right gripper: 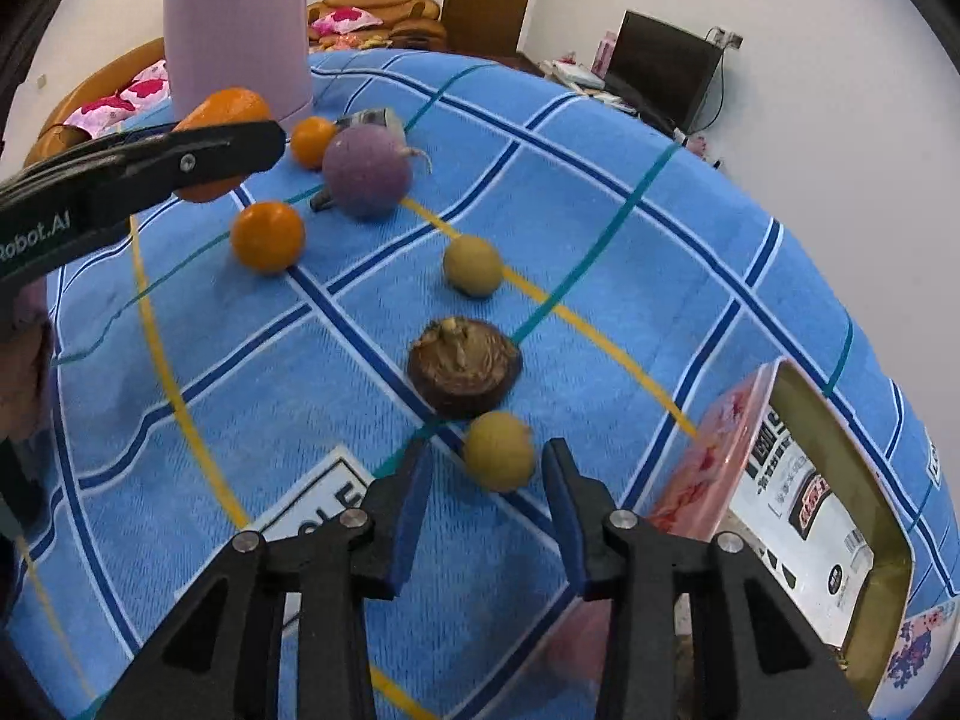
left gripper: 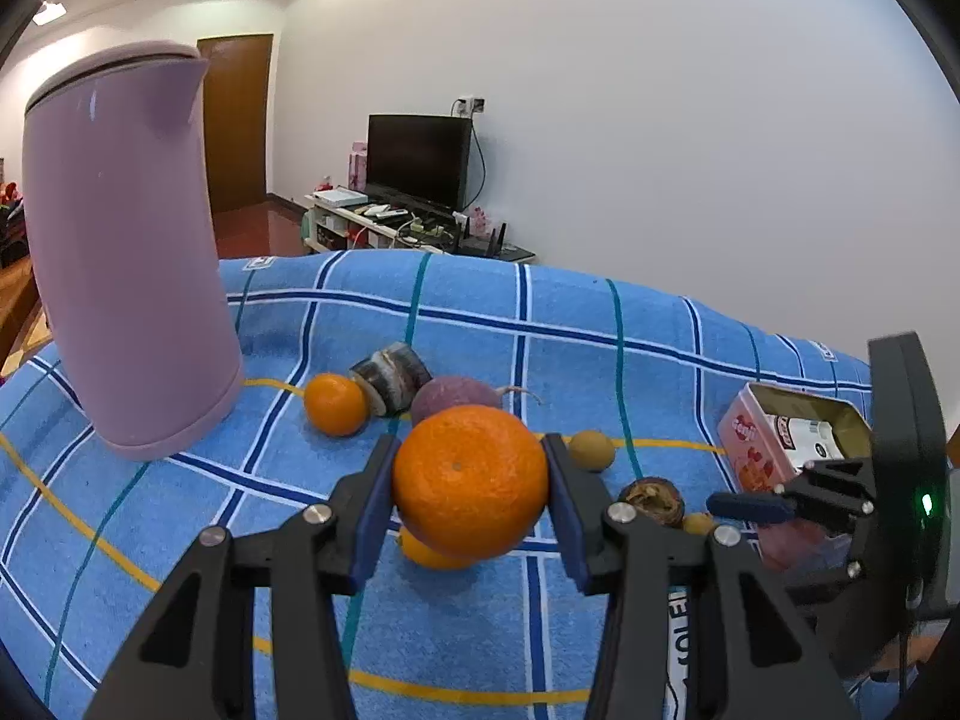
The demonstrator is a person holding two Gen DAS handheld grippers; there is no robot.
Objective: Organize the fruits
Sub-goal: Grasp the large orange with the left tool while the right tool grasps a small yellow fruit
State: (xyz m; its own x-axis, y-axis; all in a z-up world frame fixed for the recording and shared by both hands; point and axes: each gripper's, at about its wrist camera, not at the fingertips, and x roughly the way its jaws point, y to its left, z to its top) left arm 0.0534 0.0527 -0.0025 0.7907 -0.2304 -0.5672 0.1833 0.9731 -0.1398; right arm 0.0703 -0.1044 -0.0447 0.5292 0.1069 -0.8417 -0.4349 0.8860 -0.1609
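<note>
two grippers, left gripper jaws clamping orange, right gripper jaws narrow, apart around yellow fruit, "robot.ai" on arm

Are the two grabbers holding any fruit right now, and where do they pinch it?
The left gripper holds the big orange, pinched on its two sides. The right gripper holds nothing; its pads straddle a small yellow fruit.

"Robot.AI" (start cut off) on left gripper.
</note>
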